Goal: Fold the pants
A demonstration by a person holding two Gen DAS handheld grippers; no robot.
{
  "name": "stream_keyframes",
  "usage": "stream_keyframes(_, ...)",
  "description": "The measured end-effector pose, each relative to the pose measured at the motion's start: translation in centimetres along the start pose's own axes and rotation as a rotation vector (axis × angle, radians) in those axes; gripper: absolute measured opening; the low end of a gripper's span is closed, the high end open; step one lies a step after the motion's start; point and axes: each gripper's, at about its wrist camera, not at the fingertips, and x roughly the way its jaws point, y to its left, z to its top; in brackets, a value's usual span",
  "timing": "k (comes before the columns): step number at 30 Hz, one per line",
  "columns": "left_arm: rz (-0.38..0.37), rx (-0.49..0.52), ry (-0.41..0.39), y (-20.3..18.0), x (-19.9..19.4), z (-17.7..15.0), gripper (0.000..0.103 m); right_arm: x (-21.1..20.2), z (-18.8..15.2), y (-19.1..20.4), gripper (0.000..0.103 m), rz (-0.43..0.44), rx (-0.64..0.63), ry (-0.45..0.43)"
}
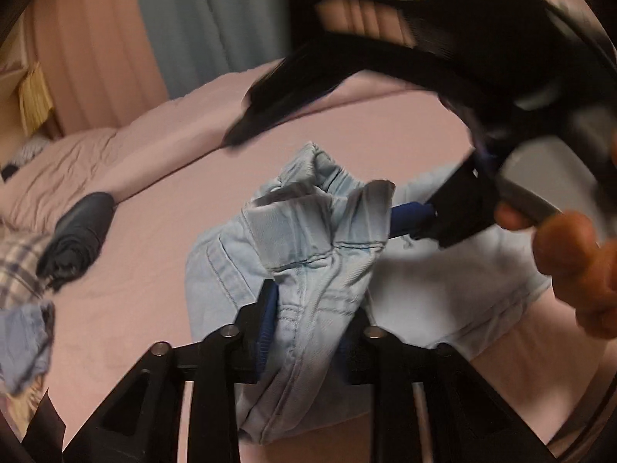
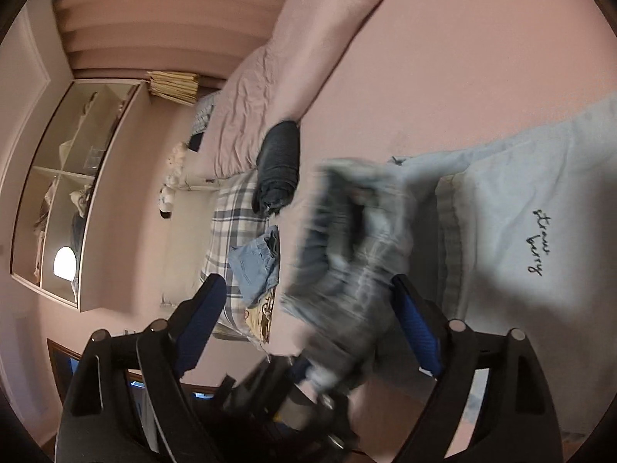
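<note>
Light blue denim pants (image 1: 308, 262) are bunched up and held above the pink bed. My left gripper (image 1: 308, 332) is shut on the pants, its blue pads pressed on the cloth. In the left wrist view my right gripper (image 1: 389, 177) reaches in from the upper right, one blue finger (image 1: 410, 218) beside the pants and the other blurred above. In the right wrist view the pants (image 2: 354, 231) are blurred and lie between the wide-apart blue pads (image 2: 416, 328) of my right gripper (image 2: 304, 316), which is open.
A pale blue shirt with black script (image 2: 536, 247) lies on the pink sheet (image 2: 443, 77) under the pants. A rolled dark garment (image 2: 279, 166), a plaid cloth (image 2: 231, 231) and a folded blue denim piece (image 2: 254, 266) lie towards the bed's edge. A shelf unit (image 2: 65, 193) stands by the wall.
</note>
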Motion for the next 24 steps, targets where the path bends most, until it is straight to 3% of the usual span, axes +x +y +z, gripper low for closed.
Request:
stream_keyframes(2, -0.025, -0.014, 0.04, 0.0, 0.1, -0.4, 0.079, 0.7, 0.2, -0.2, 0.088, -0.107, 0.005, 0.033)
stream_keyframes(4, -0.042, -0.021, 0.024, 0.3, -1.0, -0.9, 0.087, 1.1, 0.4, -0.6, 0.084, -0.167, 0.013, 0.041)
stream_keyframes(7, -0.073, -0.071, -0.005, 1.7, -2.9, -1.8, 0.088, 0.9, 0.3, -1.9, 0.081, -0.203, 0.052, 0.047)
stream_keyframes(10, -0.087, -0.223, 0.014, 4.8, -2.8, -2.4, 0.088, 0.7, 0.3, -3.0, 0.074, -0.21, 0.074, 0.05)
stream_keyframes(12, -0.101, -0.352, 0.052, 7.6, -1.7, -3.0, 0.088, 0.7, 0.5, -3.1, 0.059, -0.202, 0.071, 0.054)
stream_keyframes(14, -0.166, -0.465, 0.088, 9.5, -0.3, -3.7, 0.088, 0.6, 0.8, -3.0, 0.033, -0.216, 0.033, 0.049)
stream_keyframes(19, -0.396, -0.801, 0.174, 12.7, 3.8, -5.9, 0.088, 0.7, 1.3, -2.4, 0.029, -0.259, -0.086, 0.018)
stream_keyframes(21, -0.444, -0.846, 0.174, 12.3, 3.9, -6.0, 0.088, 0.1, 1.4, -2.1, 0.028, -0.256, -0.112, -0.01)
stream_keyframes(24, -0.458, -0.813, 0.176, 10.3, 3.1, -5.1, 0.088, -1.7, 1.4, -1.4, 0.027, -0.239, -0.149, -0.064)
